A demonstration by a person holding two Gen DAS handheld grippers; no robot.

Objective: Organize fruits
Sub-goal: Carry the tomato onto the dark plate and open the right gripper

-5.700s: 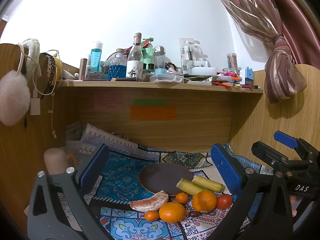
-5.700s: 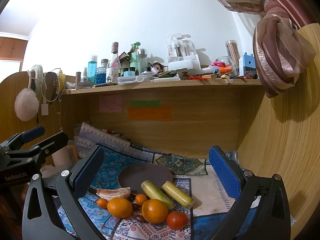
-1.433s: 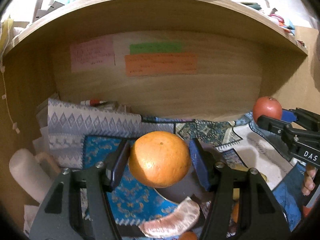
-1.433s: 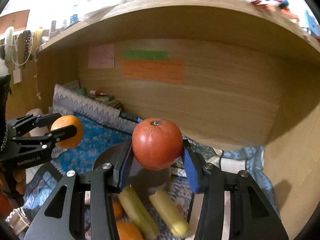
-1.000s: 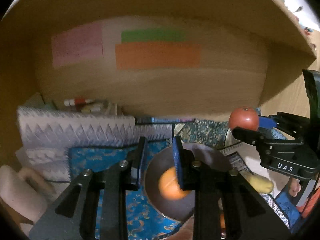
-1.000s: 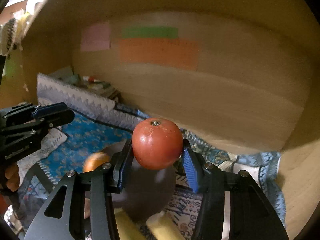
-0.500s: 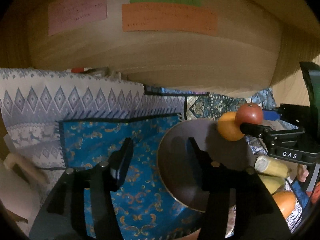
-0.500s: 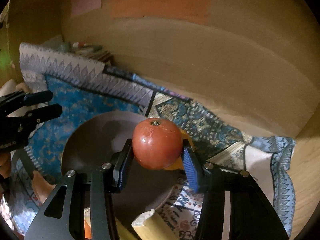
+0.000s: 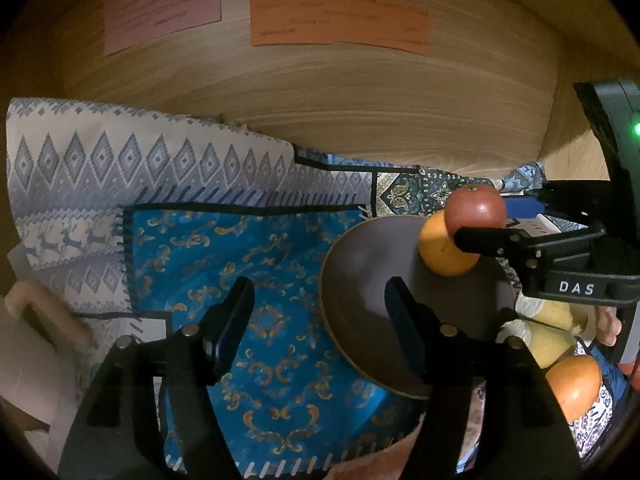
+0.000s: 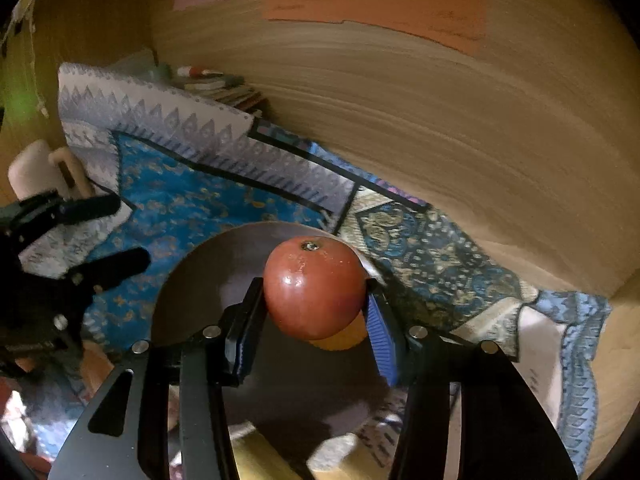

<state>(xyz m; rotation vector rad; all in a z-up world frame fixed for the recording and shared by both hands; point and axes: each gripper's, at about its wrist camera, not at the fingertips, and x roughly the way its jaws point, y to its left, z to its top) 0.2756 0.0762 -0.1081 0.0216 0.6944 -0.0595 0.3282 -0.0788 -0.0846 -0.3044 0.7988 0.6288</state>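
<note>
My right gripper [image 10: 316,300] is shut on a red tomato [image 10: 314,288] and holds it over the dark round plate [image 10: 192,280]. An orange [image 9: 442,248] lies on the far right part of the plate [image 9: 360,264], just under the tomato [image 9: 474,210]; in the right wrist view only its lower edge [image 10: 340,338] shows. My left gripper [image 9: 320,312] is open and empty, above the plate's left rim and the blue cloth [image 9: 256,264]. It shows at the left of the right wrist view [image 10: 108,232].
Another orange [image 9: 574,384] and two yellow-green banana pieces [image 9: 544,328] lie right of the plate. A peeled citrus segment [image 9: 384,456] lies at the front. A patterned grey cloth [image 9: 120,184] and a white roll [image 10: 30,170] are at the left. The wooden back wall [image 9: 320,100] is close.
My left gripper has drawn back and to the left from the plate, open and empty. My right gripper has lowered the tomato over the orange on the plate.
</note>
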